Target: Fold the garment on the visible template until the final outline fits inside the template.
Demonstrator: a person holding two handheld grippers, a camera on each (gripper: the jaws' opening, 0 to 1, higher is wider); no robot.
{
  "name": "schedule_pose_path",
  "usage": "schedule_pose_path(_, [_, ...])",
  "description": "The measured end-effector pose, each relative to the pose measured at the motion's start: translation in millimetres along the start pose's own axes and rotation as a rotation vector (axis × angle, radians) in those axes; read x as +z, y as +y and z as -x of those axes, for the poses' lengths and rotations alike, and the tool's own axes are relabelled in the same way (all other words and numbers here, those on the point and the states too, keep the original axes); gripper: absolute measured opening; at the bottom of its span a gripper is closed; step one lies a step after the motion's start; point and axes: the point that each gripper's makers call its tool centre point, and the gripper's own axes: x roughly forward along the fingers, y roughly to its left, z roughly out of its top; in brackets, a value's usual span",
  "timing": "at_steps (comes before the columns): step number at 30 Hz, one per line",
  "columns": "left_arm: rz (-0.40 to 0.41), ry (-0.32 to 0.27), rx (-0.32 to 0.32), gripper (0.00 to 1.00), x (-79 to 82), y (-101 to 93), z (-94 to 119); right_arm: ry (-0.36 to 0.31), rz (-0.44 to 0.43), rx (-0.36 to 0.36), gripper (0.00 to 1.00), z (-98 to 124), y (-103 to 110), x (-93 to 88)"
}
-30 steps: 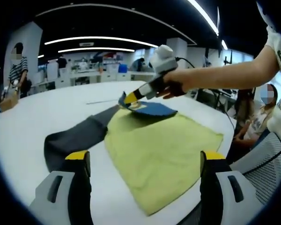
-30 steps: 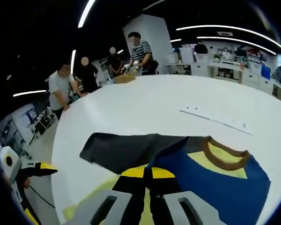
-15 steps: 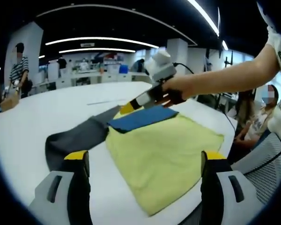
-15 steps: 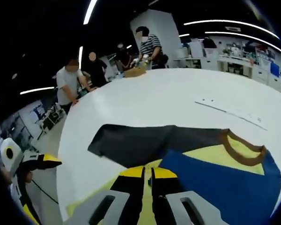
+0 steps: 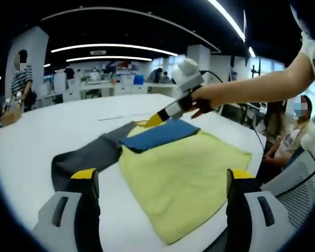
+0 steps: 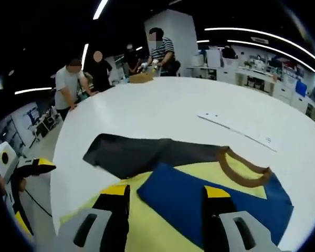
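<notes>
A flat yellow cloth [image 5: 184, 173] lies on the white table [image 5: 37, 126]. Over its far edge is folded a blue panel [image 5: 160, 134], and a dark grey sleeve [image 5: 86, 155] trails off to the left. My left gripper [image 5: 163, 174] stands open just short of the cloth's near edge, holding nothing. The right gripper [image 5: 158, 118], held by a hand, hovers just above the blue panel's far side. In the right gripper view, the right gripper [image 6: 166, 191] is open over the blue panel [image 6: 220, 205], with the brown collar [image 6: 247, 169] and grey sleeve [image 6: 142, 153] beyond it.
A thin pale strip [image 6: 241, 134] lies on the table past the garment. Several people [image 6: 71, 84] stand at the table's far rim. The left gripper [image 6: 29, 168] sits at the table edge. A person and a mesh chair [image 5: 299, 173] are close on the right.
The right gripper opened and let go of the blue panel, then drew up and back a little. The blue panel now lies flat on the yellow cloth. My left gripper stayed put.
</notes>
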Motion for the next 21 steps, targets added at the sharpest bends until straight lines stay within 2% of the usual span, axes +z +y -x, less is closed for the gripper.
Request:
schedule_pose_path(4, [-0.003, -0.004, 0.001, 0.99, 1.8, 0.6, 0, -0.013, -0.038, -0.021, 0.63, 11, -15, -3.0])
schedule_pose_path(8, [-0.008, -0.005, 0.002, 0.99, 2.9, 1.7, 0, -0.018, -0.042, -0.038, 0.67, 21, -26, -7.5])
schedule_pose_path(12, [-0.009, -0.003, 0.002, 0.99, 2.2, 4.3, 1, -0.014, -0.049, -0.053, 0.68, 32, -38, -15.8])
schedule_pose_path(21, [-0.008, -0.005, 0.012, 0.99, 1.5, 11.7, 1, 0.02, -0.082, -0.101, 0.65, 60, -71, -47.9])
